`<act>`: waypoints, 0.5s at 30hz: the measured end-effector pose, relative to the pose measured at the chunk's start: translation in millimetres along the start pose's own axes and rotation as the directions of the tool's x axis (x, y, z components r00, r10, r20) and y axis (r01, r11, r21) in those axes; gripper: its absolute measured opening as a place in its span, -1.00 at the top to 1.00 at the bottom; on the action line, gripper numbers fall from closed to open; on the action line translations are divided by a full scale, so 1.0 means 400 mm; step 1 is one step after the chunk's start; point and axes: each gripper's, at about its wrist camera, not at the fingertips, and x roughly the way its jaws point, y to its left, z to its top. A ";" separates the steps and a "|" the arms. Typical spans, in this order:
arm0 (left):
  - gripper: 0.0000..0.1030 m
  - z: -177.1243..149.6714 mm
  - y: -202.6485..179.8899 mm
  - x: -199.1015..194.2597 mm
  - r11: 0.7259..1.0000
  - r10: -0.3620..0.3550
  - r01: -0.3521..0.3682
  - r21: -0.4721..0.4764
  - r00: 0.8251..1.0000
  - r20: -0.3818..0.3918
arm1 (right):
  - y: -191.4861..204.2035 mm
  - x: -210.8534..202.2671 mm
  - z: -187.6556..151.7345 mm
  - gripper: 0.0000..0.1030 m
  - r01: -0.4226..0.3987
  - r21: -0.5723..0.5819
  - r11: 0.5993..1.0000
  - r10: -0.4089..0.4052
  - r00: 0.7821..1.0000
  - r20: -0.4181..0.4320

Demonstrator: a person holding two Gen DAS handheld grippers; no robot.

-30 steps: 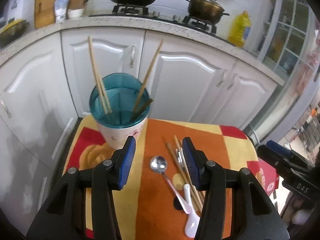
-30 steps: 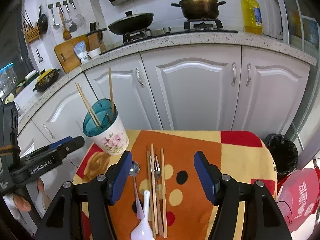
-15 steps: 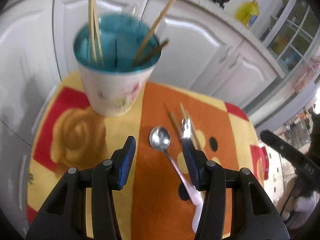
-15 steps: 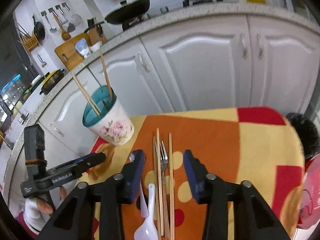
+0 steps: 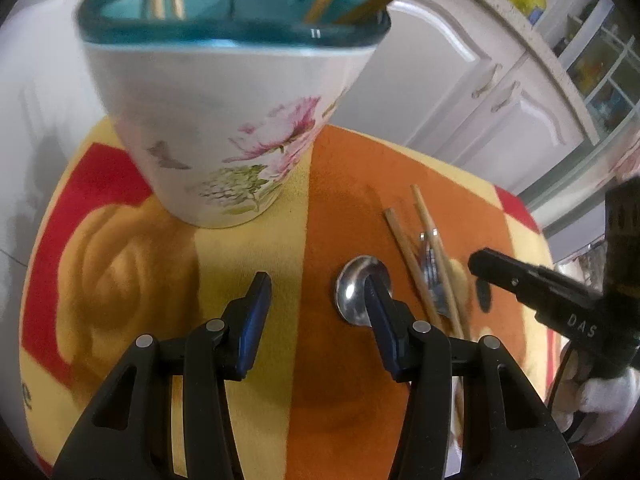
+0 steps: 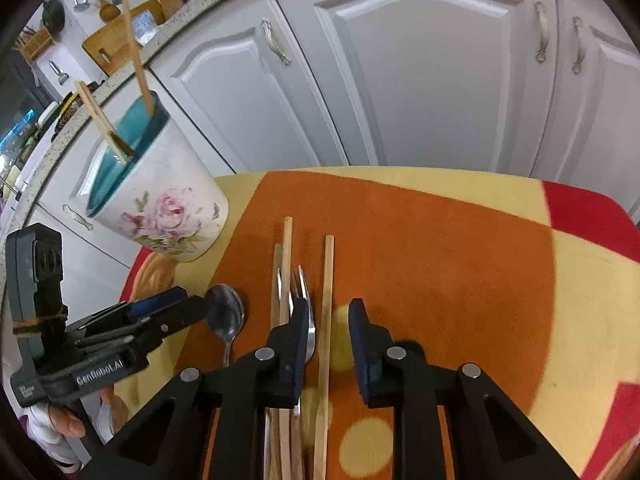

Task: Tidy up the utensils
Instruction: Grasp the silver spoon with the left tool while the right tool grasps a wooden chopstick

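Right gripper has just been closing its jaws around a lone chopstick, pads not touching yet. Left gripper gapes empty, spoon by its right finger, holder cup just ahead.

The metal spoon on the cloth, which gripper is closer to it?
Left. The left gripper hangs right over the metal spoon, one finger crossing its bowl. The right gripper sits further along, straddling a single chopstick beyond the fork.
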 end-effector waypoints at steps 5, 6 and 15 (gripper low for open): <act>0.08 0.007 -0.013 0.012 0.999 0.013 -0.013 0.032 1.000 0.027 | 0.004 0.045 0.031 0.66 0.006 -0.023 1.000 -0.007 0.999 -0.041; 0.08 0.007 -0.015 0.014 0.999 0.009 -0.010 0.037 1.000 0.027 | 0.008 0.052 0.034 0.67 0.017 -0.032 0.999 -0.019 0.999 -0.049; 0.28 0.017 -0.048 0.035 0.994 0.009 -0.012 0.112 1.000 0.026 | 0.016 0.090 0.061 0.88 0.050 -0.050 0.997 -0.052 0.998 -0.041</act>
